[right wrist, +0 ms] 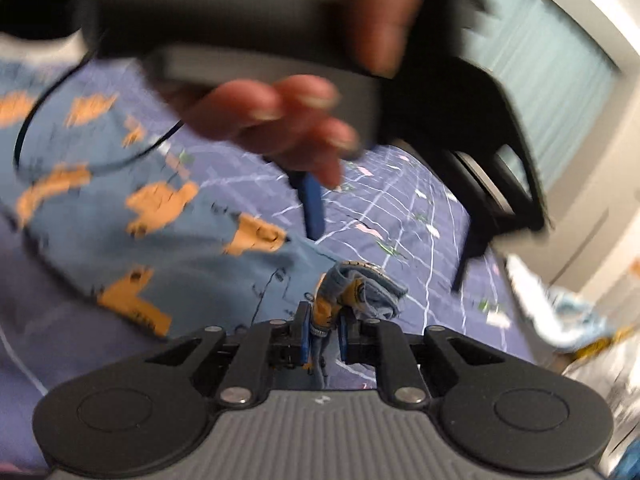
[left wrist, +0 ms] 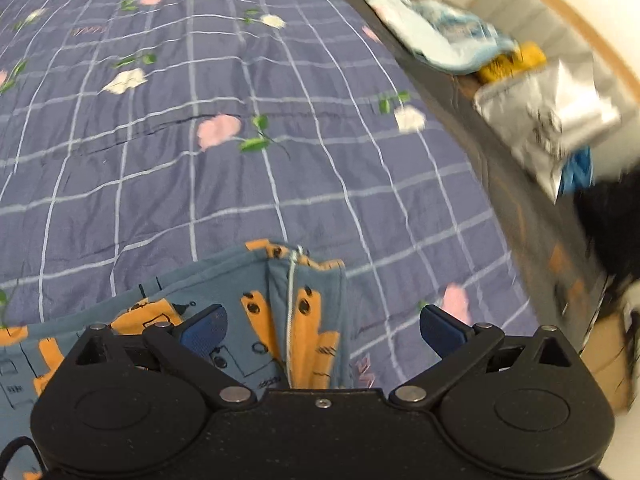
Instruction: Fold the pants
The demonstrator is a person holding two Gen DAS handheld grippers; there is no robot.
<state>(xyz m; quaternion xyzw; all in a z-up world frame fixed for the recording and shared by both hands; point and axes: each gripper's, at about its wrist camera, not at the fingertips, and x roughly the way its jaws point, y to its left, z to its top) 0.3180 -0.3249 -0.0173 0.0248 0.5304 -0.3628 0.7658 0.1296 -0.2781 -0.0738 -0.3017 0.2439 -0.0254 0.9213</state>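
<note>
Bed (left wrist: 200, 140) w/ a blue-grey checked cover printed w/ pink and white flowers is filling most of both views, largest thing here. Pants (left wrist: 240, 320), blue-grey w/ orange print, are lying spread on that cover; in the left wrist view one end w/ a white drawstring is reaching up between the claw's fingers, and in the right wrist view the cloth is stretching off to the left, blurred. Along the bed's right edge a dark ledge (left wrist: 500, 168) is carrying a heap of stuff: light blue and white cloth (left wrist: 440, 36), sthg yellow (left wrist: 516, 60), a silver foil bag (left wrist: 560, 120), all smeared by blur. In the right wrist view a person's hand (right wrist: 280, 120) is gripping the grey handle of the other tool up top, w/ a thin black cable (right wrist: 44, 132) looping off to the left over the pants. Left claw (left wrist: 322, 328) is standing wide, blue pads (left wrist: 204, 328) well apart, hanging over the pants' end, not pinching; can't tell whether the pads are touching the cloth. Right claw (right wrist: 324, 328) is standing narrow, pads pressing on a bunched-up bit of the pants (right wrist: 360, 288), the wad sticking out just past the fingertips, seemingly raised off the cover though blur makes that hard to tell.
</note>
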